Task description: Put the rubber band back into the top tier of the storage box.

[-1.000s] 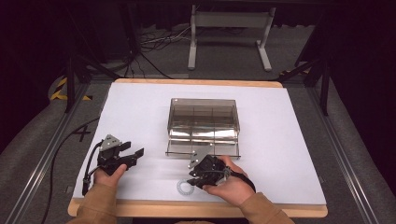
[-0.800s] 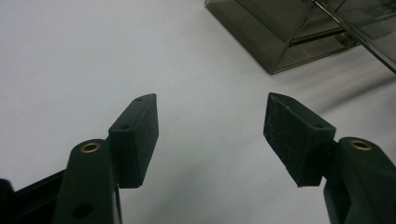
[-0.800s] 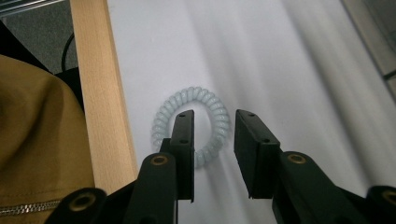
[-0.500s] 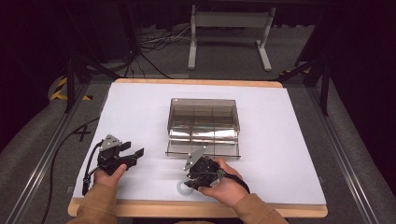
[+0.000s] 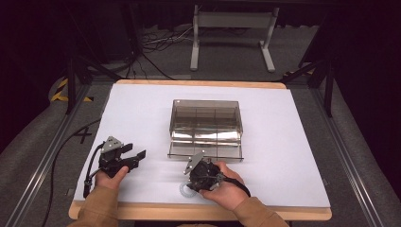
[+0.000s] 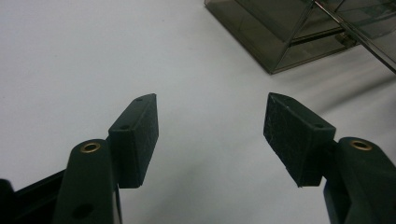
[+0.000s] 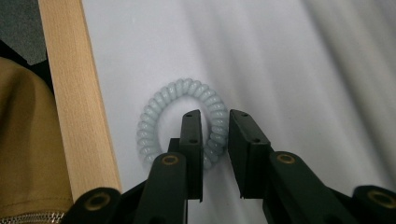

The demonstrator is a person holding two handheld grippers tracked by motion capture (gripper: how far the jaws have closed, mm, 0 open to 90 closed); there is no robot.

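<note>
Jaws of the right gripper (image 7: 215,140) straddle one side of a pale coiled hair tie (image 7: 159,112) near the table's front edge, narrowed but not yet clamped. Left gripper (image 6: 210,135) rests spread, empty. Next, seemingly: pinching, then lifting toward the clear box (image 5: 206,118).

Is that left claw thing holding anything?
No, the left gripper has its jaws wide apart over bare white table.
</note>
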